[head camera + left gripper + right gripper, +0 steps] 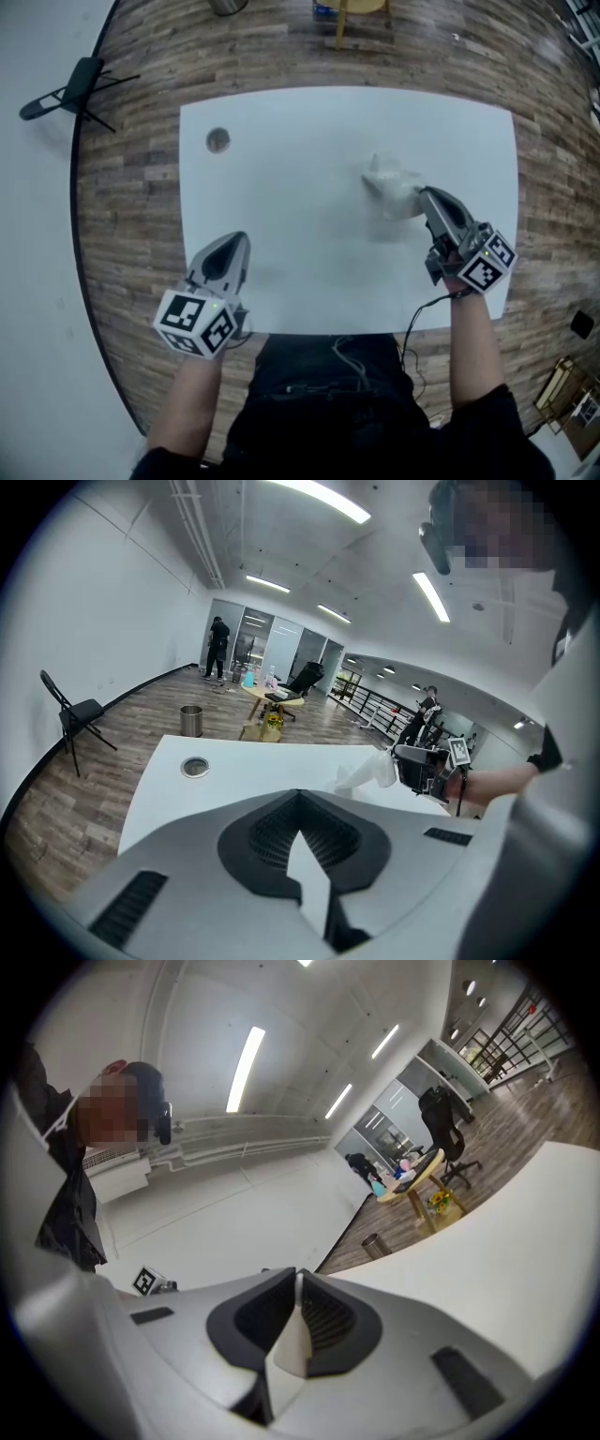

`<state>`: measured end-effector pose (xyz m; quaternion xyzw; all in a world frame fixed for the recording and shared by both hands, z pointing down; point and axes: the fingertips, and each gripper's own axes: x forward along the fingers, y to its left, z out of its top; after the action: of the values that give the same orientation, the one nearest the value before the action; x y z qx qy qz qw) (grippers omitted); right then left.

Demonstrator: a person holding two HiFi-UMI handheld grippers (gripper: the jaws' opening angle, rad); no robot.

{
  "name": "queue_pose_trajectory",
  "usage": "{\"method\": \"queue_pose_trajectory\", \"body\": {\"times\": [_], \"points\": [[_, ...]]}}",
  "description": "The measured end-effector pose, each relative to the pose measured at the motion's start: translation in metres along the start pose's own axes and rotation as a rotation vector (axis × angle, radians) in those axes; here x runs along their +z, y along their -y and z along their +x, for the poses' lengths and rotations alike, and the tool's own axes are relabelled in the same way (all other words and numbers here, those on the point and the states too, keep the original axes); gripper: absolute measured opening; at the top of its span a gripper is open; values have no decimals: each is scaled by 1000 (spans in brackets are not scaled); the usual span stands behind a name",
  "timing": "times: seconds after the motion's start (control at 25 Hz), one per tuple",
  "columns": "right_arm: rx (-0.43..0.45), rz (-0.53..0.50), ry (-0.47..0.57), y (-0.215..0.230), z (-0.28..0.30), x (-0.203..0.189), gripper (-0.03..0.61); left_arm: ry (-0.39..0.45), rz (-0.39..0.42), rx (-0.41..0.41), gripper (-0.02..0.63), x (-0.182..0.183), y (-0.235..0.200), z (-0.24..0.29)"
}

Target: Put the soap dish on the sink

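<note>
A white soap dish [392, 187] hangs just above the white table [300, 281], right of centre, with a faint shadow beneath it. My right gripper [422, 192] is shut on its near edge. In the right gripper view a white sliver of the soap dish [291, 1349] sits pinched between the dark pads, and the rest is hidden. The left gripper view shows the soap dish [370, 772] sticking out leftward from the right gripper [398, 766]. My left gripper [242, 236] rests over the table's near left part, shut with nothing in it, far from the dish.
A round grommet hole [217, 141] sits in the table's far left corner. On the wooden floor stand a black folding chair [75, 89] at the left, a metal bin [225, 5] and a yellow stool [361, 14] beyond the table.
</note>
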<state>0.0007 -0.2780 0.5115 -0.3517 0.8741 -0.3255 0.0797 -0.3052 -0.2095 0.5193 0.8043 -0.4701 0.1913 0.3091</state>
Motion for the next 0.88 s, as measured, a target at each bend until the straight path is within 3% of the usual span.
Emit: {"method": "queue_pose_trajectory", "body": {"times": [0.88], "points": [[-1, -15, -49, -37, -31, -55, 34, 50, 17, -2, -11, -37, 17, -47]]}}
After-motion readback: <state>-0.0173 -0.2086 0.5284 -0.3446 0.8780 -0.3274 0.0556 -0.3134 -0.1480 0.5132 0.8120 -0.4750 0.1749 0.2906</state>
